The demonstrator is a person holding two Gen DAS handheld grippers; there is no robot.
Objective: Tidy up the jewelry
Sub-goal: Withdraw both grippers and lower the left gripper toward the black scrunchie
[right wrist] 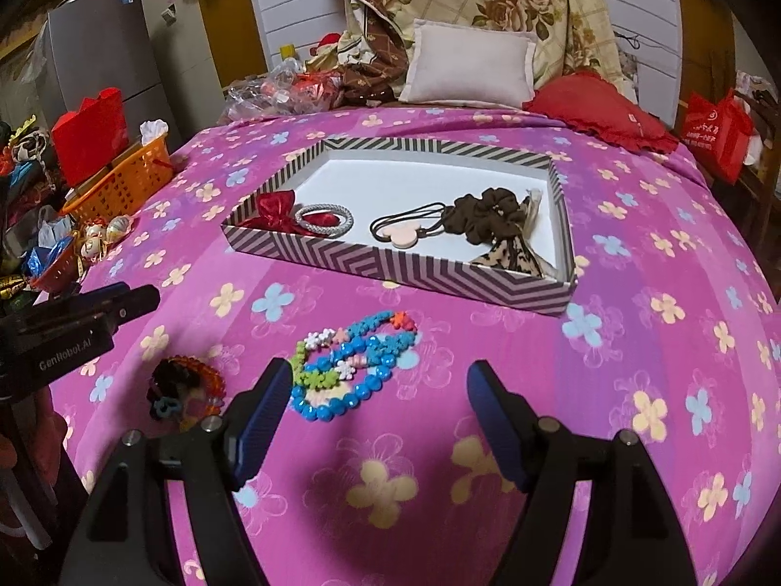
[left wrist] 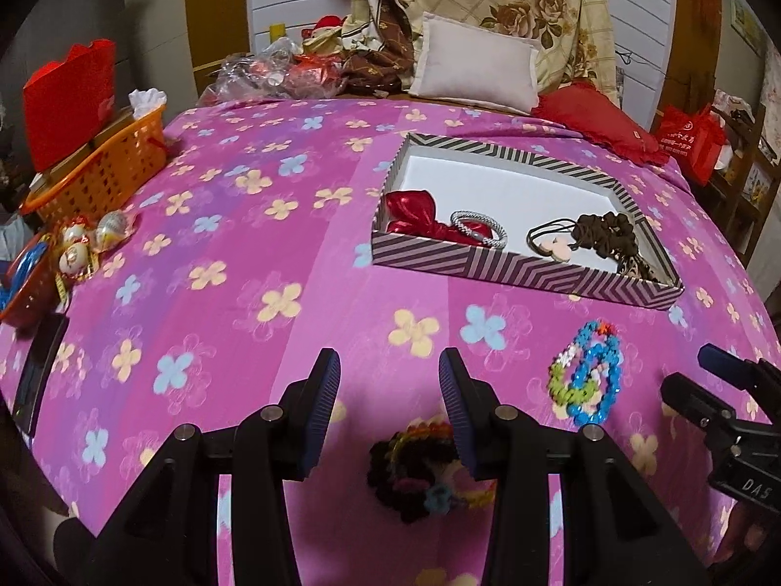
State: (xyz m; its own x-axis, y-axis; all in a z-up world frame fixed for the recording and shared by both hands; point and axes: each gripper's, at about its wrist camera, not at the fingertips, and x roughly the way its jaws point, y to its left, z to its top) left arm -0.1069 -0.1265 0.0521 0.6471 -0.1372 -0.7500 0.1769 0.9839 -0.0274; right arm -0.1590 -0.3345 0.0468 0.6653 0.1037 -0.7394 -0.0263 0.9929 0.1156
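A striped box (left wrist: pixel 517 271) (right wrist: pixel 390 263) lies on the pink flowered bedspread. It holds a red bow (left wrist: pixel 415 217) (right wrist: pixel 273 210), a silver bracelet (left wrist: pixel 478 229) (right wrist: pixel 324 219), a hair tie with a pink charm (left wrist: pixel 549 244) (right wrist: pixel 400 237) and a brown scrunchie (left wrist: pixel 605 232) (right wrist: pixel 488 215). A blue and green bead necklace (left wrist: pixel 588 381) (right wrist: pixel 351 366) lies in front of the box. A dark multicoloured bracelet pile (left wrist: pixel 415 469) (right wrist: pixel 185 390) lies nearer. My left gripper (left wrist: pixel 390 390) is open just above that pile. My right gripper (right wrist: pixel 378 405) is open and empty, its left pad next to the necklace.
An orange basket (left wrist: pixel 107 166) (right wrist: pixel 127 185) and a red bag (left wrist: pixel 68 97) stand at the bed's left edge with wrapped candies (left wrist: pixel 92 239). A white pillow (left wrist: pixel 476 68) and red cushion (left wrist: pixel 600 127) lie behind the box. A dark phone (left wrist: pixel 39 376) lies at the left.
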